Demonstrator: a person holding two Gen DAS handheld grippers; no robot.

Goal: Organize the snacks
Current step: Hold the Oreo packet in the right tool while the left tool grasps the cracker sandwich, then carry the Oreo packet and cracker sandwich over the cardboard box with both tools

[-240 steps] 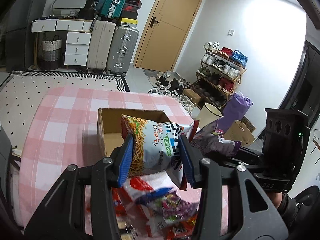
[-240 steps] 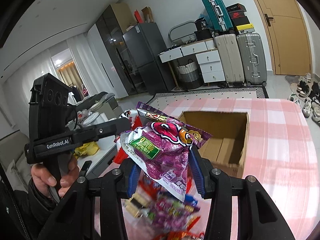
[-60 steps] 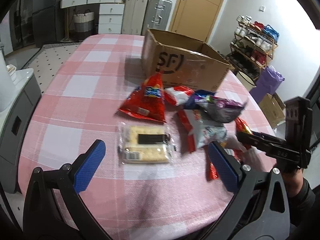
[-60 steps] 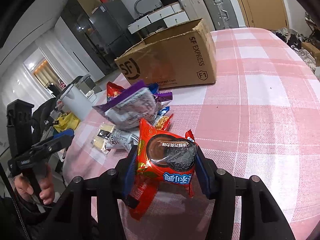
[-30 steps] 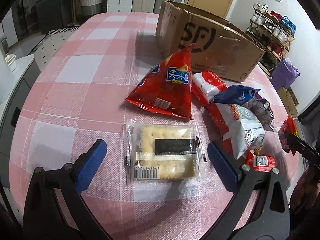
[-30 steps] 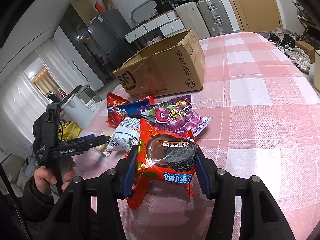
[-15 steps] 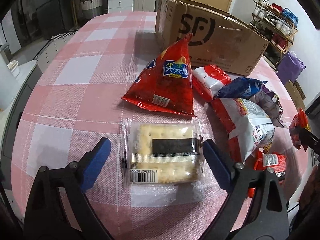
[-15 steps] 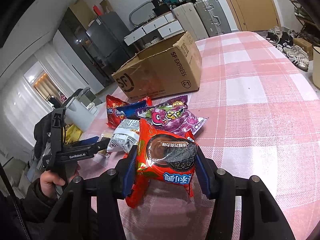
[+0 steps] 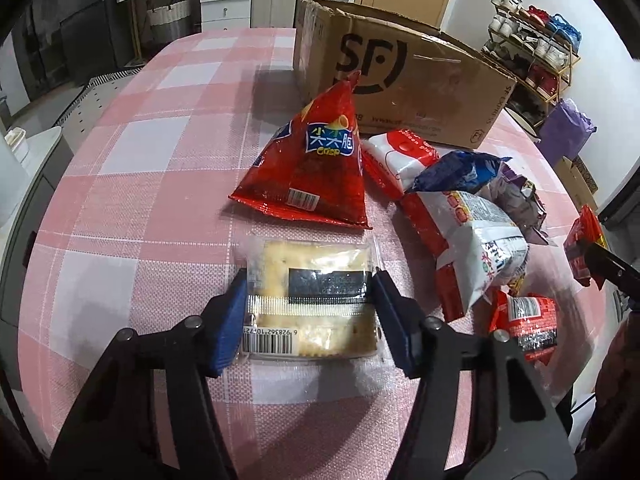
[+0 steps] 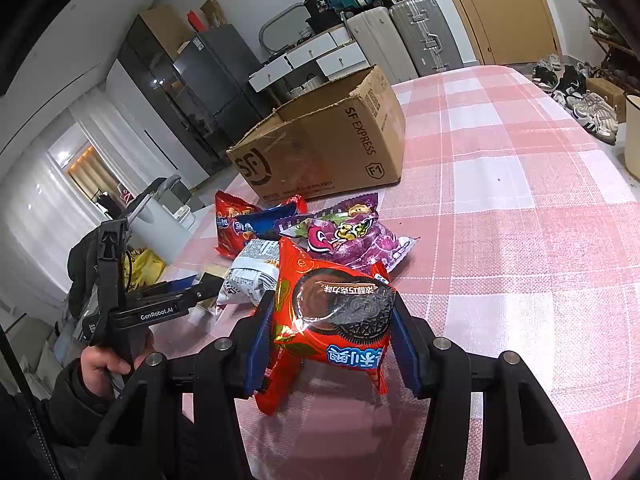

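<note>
Currently the left gripper is clamping a clear cracker pack, its blue pads pressing both short sides while the pack is lying flat on the pink checked tablecloth. Landmark: the cardboard box, marked SF, standing open-topped on the table. A red triangular chip bag is sitting between the box and the cracker pack, leaning up toward the box wall. Beside it, nearer the box, a red-and-white pack is lying against a blue bag. A white-and-red bag and a small red pack are lying farther from the box.

The right gripper is gripping a red cookie pack, holding it above the cloth, well apart from the box. A purple bag is lying between that pack and the box.
</note>
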